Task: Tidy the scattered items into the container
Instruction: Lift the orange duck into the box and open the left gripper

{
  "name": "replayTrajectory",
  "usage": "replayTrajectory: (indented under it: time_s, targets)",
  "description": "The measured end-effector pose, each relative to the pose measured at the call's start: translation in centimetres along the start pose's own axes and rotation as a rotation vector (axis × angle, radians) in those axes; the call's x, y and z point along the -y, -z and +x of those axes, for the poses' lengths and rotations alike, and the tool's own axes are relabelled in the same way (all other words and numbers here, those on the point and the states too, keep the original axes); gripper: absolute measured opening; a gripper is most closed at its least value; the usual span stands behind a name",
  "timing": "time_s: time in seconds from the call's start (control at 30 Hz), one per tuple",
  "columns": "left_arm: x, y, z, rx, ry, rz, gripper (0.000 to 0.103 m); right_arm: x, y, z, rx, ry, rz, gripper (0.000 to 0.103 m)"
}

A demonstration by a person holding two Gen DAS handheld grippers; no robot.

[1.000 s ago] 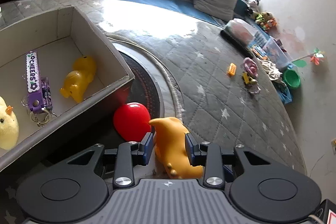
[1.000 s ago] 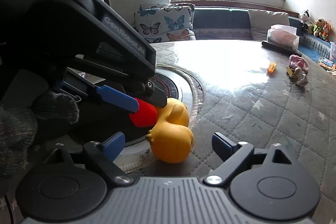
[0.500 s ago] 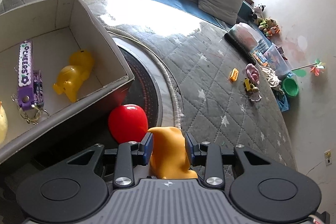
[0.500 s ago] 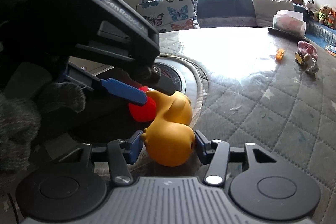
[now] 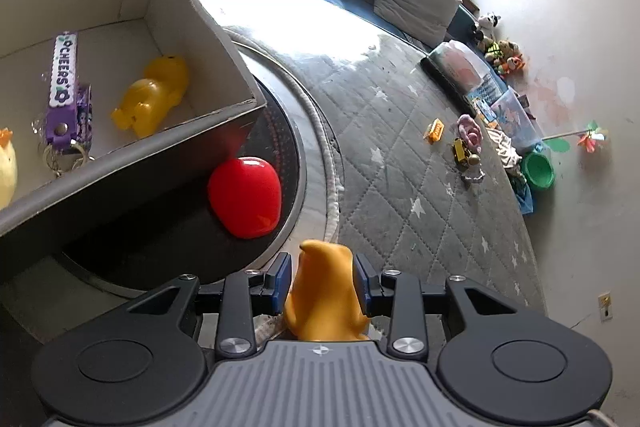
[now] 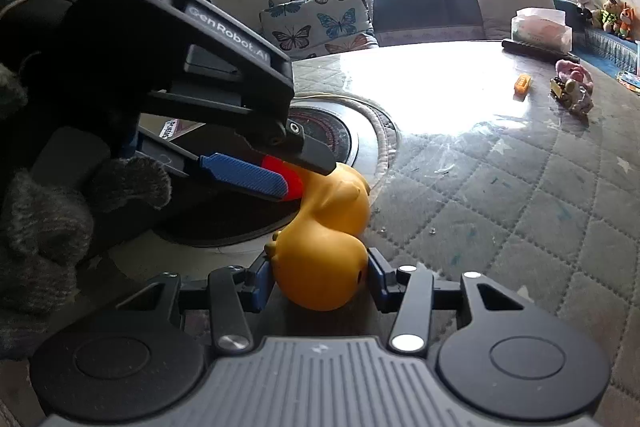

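Observation:
My left gripper (image 5: 322,285) is shut on the head end of an orange rubber duck (image 5: 324,301). My right gripper (image 6: 318,277) is shut on the body of the same duck (image 6: 324,267). The left gripper also shows in the right wrist view (image 6: 288,167), above and left of the duck. A red ball (image 5: 245,195) lies just beyond the duck, against the white box (image 5: 224,115). The box holds a yellow duck (image 5: 154,97), a purple keychain (image 5: 62,87) and a pale yellow plush (image 5: 6,167).
A round black disc with a white rim (image 5: 296,147) lies on the grey quilted table cover under the box corner. Small toys (image 5: 464,143) lie far right near the table edge. A sofa with butterfly cushions (image 6: 320,23) stands beyond the table.
My right gripper has closed on the duck's body. My left gripper has lifted and pulled back with the duck's head still in it. The red ball has stayed put.

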State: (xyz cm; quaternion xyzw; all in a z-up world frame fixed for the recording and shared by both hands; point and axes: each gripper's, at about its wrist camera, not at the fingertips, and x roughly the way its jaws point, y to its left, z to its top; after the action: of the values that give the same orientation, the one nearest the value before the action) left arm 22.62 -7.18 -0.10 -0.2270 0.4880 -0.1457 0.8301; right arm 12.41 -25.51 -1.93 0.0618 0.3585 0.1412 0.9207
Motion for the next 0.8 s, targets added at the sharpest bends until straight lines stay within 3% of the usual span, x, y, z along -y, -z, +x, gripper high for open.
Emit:
replayTrajectory:
  time_s: [0.5, 0.57, 0.8]
  targets:
    - [0.3, 1.2, 0.6, 0.027, -0.005, 0.004, 0.035, -0.1, 0.8, -1.0, -0.002, -0.023, 0.036, 0.048]
    - [0.1, 1.2, 0.7, 0.034, -0.001, 0.0, 0.03, -0.1, 0.9, -1.0, -0.002, -0.023, 0.037, 0.048]
    - [-0.1, 1.5, 0.4, 0.062, 0.007, 0.015, 0.027, -0.3, 0.9, -1.0, -0.001, -0.014, 0.028, 0.048]
